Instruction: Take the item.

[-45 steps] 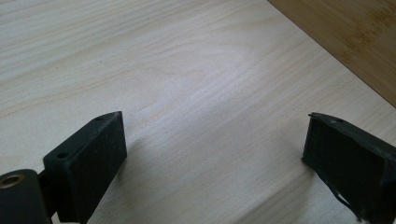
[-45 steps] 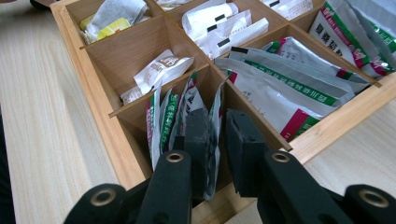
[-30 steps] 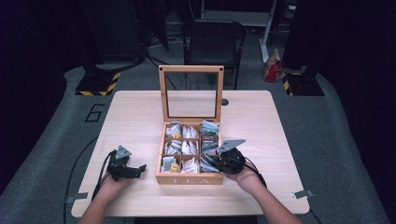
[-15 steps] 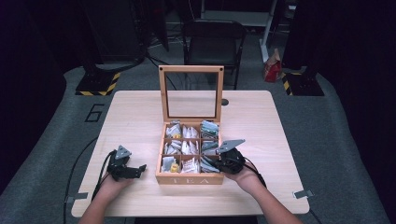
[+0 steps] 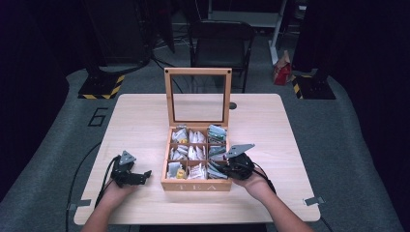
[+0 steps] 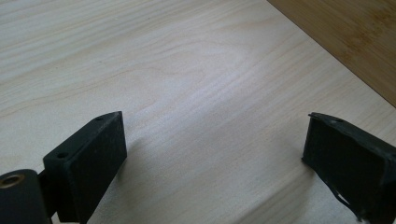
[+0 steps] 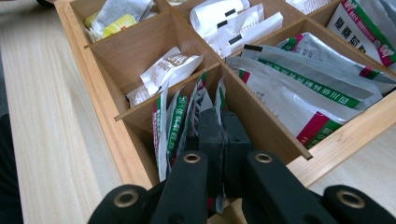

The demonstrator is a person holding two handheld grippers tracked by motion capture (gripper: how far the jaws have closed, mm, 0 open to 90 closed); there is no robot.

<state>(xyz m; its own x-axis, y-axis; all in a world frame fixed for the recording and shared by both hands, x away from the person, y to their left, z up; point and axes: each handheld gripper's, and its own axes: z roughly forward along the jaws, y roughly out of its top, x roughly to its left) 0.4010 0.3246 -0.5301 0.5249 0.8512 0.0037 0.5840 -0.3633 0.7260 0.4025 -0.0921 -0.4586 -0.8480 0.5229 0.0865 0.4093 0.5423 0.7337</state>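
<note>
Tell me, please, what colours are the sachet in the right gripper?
White with green and red print, best in the right gripper view: sachet, right gripper.

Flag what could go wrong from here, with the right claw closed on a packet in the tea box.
1. The right claw grips one tea packet standing tightly among others; lifting may drag neighbours out too.
2. The claw sits close to the wooden divider, so a tilted pull could snag it and shift the tea box.
3. The left claw rests open on the table, apart from the box, so nothing steadies it.
</note>
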